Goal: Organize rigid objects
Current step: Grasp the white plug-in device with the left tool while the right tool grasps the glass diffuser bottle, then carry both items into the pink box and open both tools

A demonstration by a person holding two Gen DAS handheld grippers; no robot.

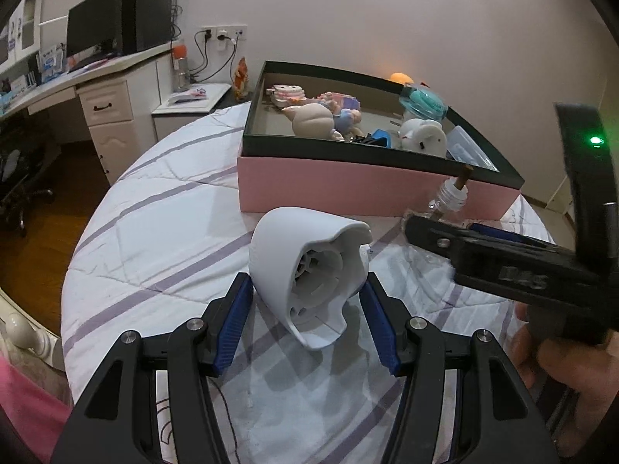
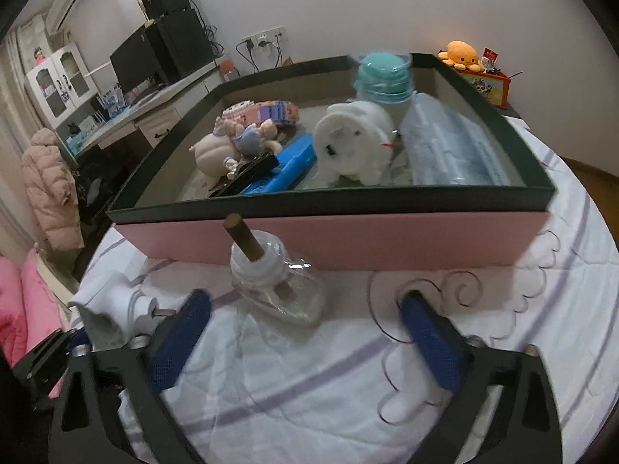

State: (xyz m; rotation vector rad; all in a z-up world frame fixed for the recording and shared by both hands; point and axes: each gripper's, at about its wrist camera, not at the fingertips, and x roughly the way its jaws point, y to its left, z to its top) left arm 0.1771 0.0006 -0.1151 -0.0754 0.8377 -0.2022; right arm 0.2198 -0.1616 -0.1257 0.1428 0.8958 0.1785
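**White plug-in shell gripped, clear bottle next**

White plastic plug-in unit (image 1: pixel 309 282) is clamped in the left gripper (image 1: pixel 307 309), just before the pink box (image 1: pixel 348 185). Right gripper (image 2: pixel 305 332) stands released, astride the clear wick bottle (image 2: pixel 276 286) without pressing it. Judged step: pickup. Next move requires closing squarely on the bottle body.
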